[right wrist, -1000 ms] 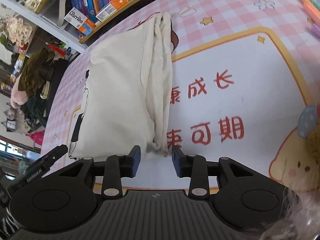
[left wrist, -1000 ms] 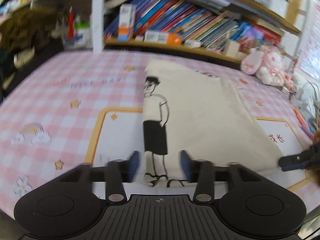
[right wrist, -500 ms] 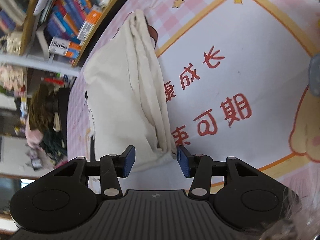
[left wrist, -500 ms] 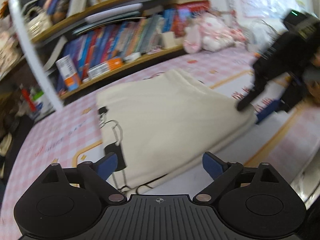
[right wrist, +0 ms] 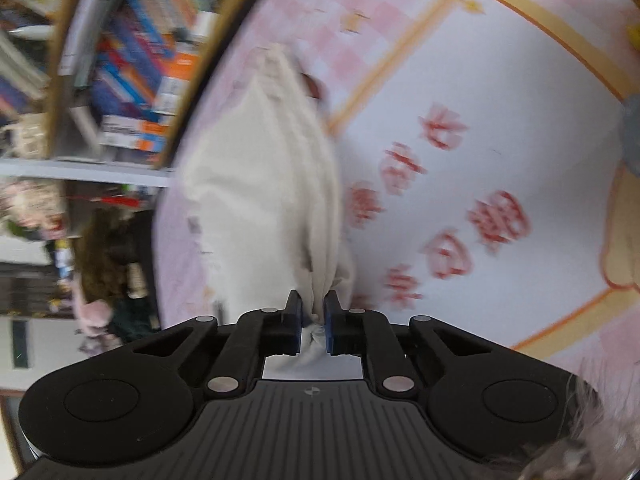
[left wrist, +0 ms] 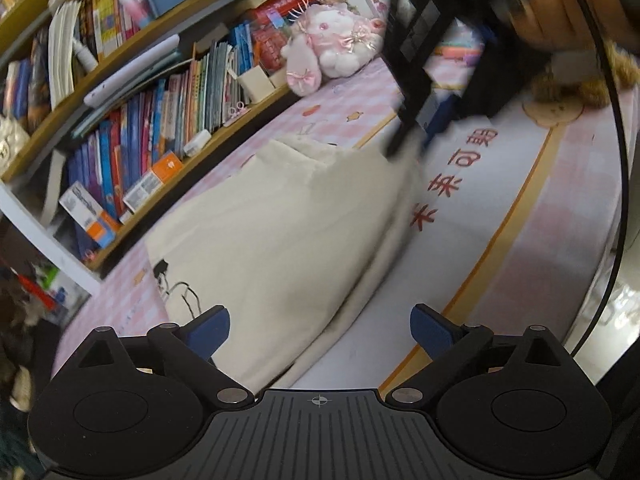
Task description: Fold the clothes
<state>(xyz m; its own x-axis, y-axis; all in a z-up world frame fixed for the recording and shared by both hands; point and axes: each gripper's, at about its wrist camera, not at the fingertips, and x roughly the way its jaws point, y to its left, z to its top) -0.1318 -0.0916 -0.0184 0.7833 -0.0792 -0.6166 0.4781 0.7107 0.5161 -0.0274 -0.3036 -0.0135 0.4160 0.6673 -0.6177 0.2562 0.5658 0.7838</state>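
Observation:
A cream folded shirt (left wrist: 280, 232) with a black cartoon print lies on the pink checked mat (left wrist: 500, 208). My left gripper (left wrist: 320, 326) is wide open and empty, just above the shirt's near edge. My right gripper (right wrist: 312, 322) is shut on the shirt's near corner (right wrist: 316, 280), and the cloth bunches between its blue pads. In the left wrist view the right gripper (left wrist: 412, 128) shows blurred at the shirt's far right corner, lifting it.
A low bookshelf (left wrist: 160, 128) full of books runs along the mat's far side. A pink plush rabbit (left wrist: 332, 48) sits at its end. Dark clothes (right wrist: 116, 268) are heaped beyond the mat. Red characters (right wrist: 440, 216) are printed on the mat beside the shirt.
My right gripper closed on the shirt's corner and began lifting it. My left gripper opened wide and swung round toward the right, so the view now looks along the shirt.

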